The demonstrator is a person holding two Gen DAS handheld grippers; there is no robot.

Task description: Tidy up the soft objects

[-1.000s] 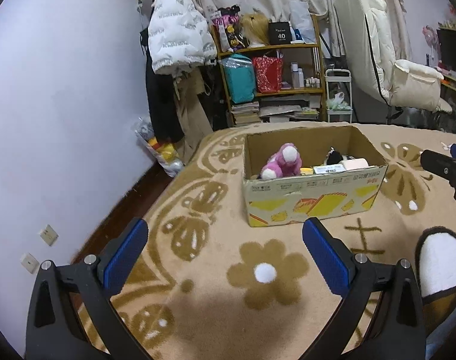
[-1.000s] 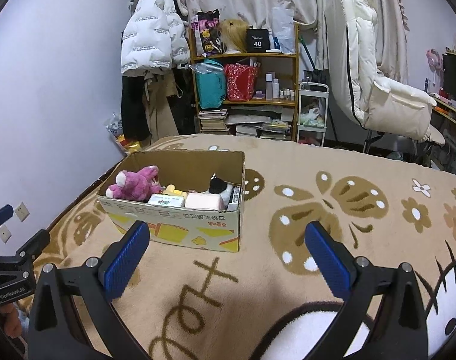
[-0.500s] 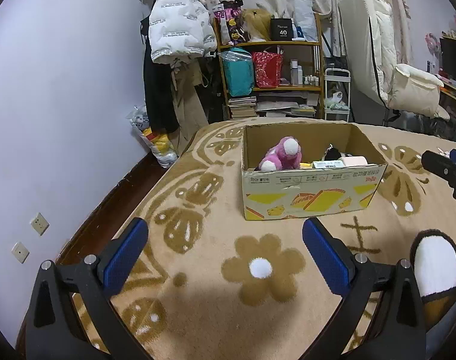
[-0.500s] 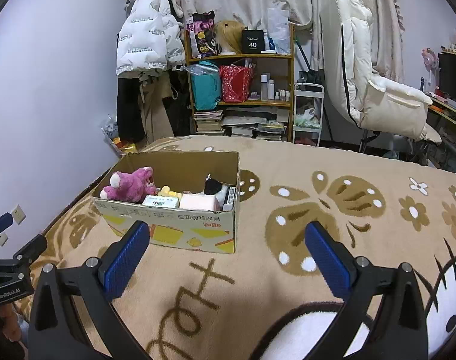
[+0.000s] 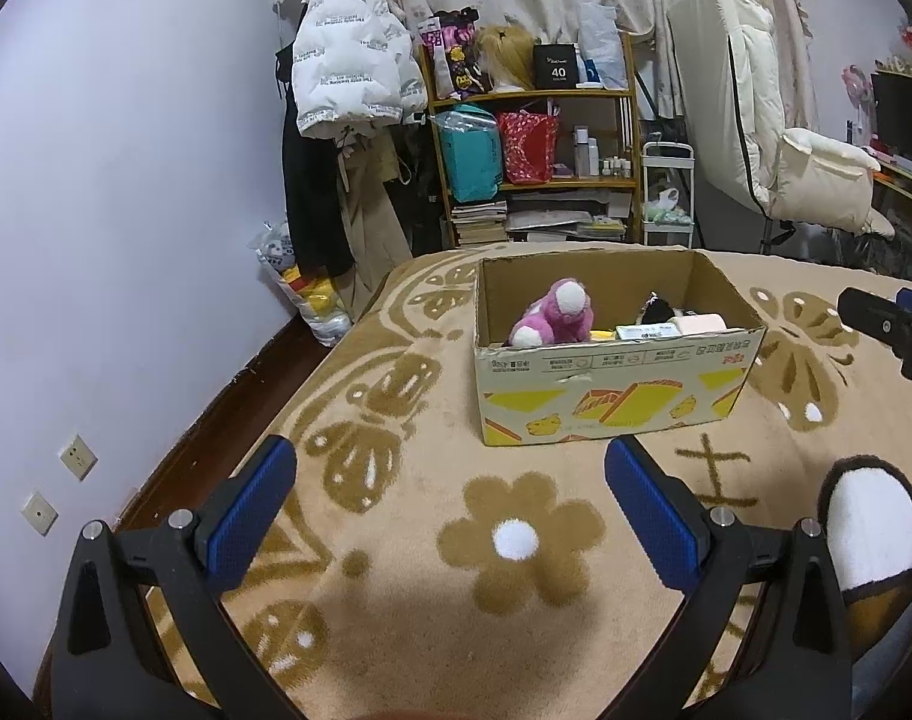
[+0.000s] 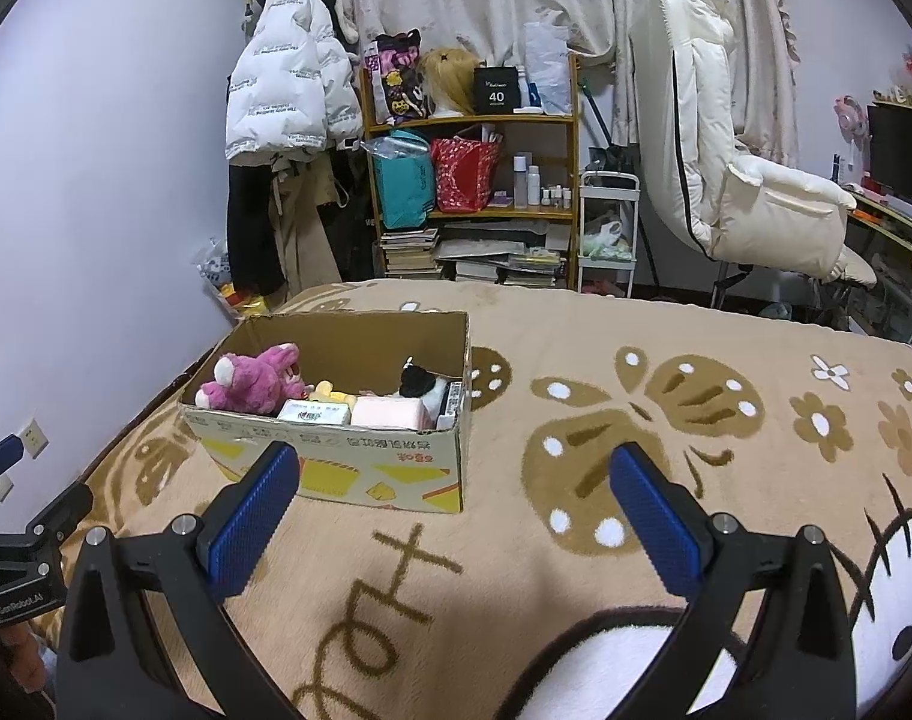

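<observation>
Hovering over the blanket [image 5: 432,630] with both jaw sets spread wide and pinching nothing, left gripper [image 5: 450,510] and right gripper [image 6: 450,516] well short of the box [image 6: 360,468]. Sitting inside it: pink plush [image 6: 252,384], tissue pack [image 6: 315,413], black-and-white toy [image 6: 417,381]. Risking, on a low reach, catching the cardboard rim and tipping or shoving the box.

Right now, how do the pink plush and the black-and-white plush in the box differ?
The pink plush is larger and lies in full view at the left end of the cardboard box; the black-and-white plush is smaller, sits toward the right end, and is partly hidden behind the pale pink pack. Both are soft toys inside the box, and neither gripper touches them.
</observation>
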